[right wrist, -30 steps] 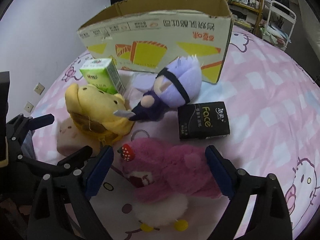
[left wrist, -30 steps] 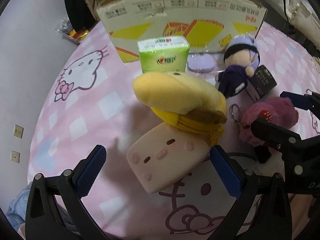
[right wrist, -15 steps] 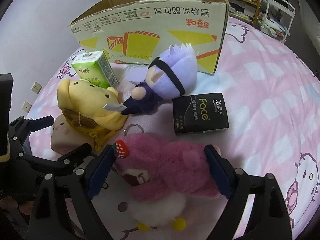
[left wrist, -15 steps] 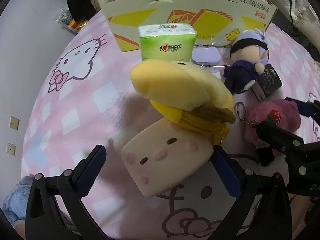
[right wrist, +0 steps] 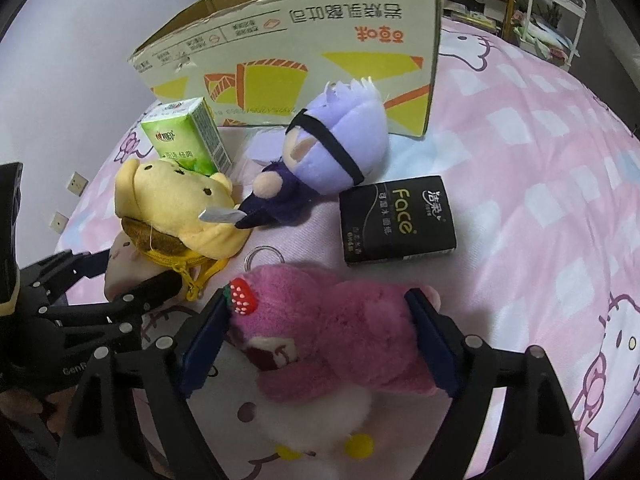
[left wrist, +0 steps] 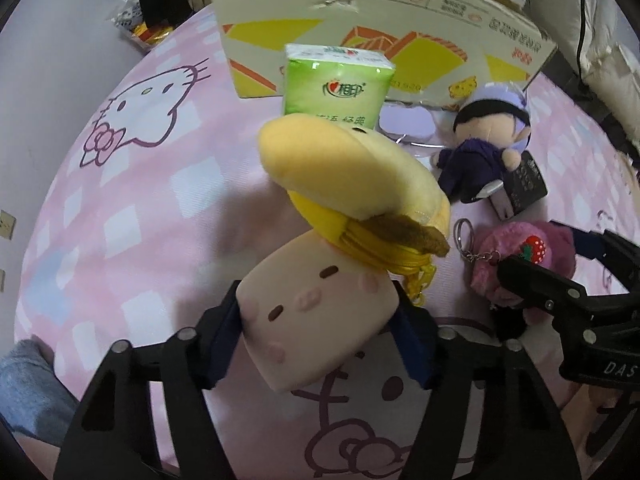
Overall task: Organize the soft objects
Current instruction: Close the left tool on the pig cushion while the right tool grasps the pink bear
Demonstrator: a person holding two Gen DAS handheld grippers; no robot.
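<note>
My left gripper [left wrist: 320,340] is shut on a beige square plush [left wrist: 316,316] with a pig-like face, lying on the pink bed. A yellow bear plush [left wrist: 352,184] rests on its far end. My right gripper [right wrist: 318,344] has both pads against the sides of a pink bear plush [right wrist: 336,332] with a strawberry on its head. A purple-haired doll [right wrist: 320,168] lies beyond it. In the left wrist view the pink bear [left wrist: 520,256] and the right gripper's fingers [left wrist: 536,284] show at the right.
An open cardboard box [right wrist: 304,56] stands at the back, also in the left wrist view [left wrist: 360,12]. A green tissue pack [left wrist: 336,88] stands before it. A black tissue pack [right wrist: 396,220] lies right of the doll. The pink Hello Kitty bedsheet [right wrist: 540,160] spreads to the right.
Both grippers moved forward and closed: the left one onto the beige plush, the right one onto the pink bear. The other toys have not moved.
</note>
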